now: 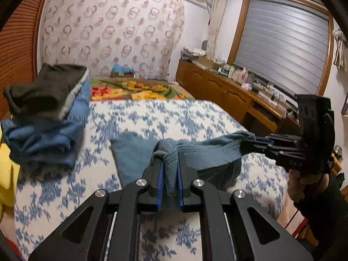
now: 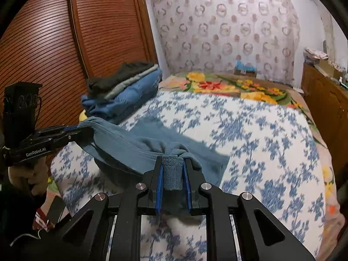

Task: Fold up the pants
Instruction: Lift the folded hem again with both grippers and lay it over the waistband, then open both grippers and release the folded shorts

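Left wrist view: left gripper (image 1: 170, 165), jaws pinching a bunched edge of the teal pants (image 1: 208, 152). The right gripper (image 1: 245, 144), held in a hand (image 1: 304, 177), pinches the same edge farther along; the pants sag between the 2 grippers onto the blue-flowered bedspread (image 1: 195, 117). Beyond, at left, a stack of folded clothes (image 1: 50, 113); farthest, a patterned curtain (image 1: 113, 28).
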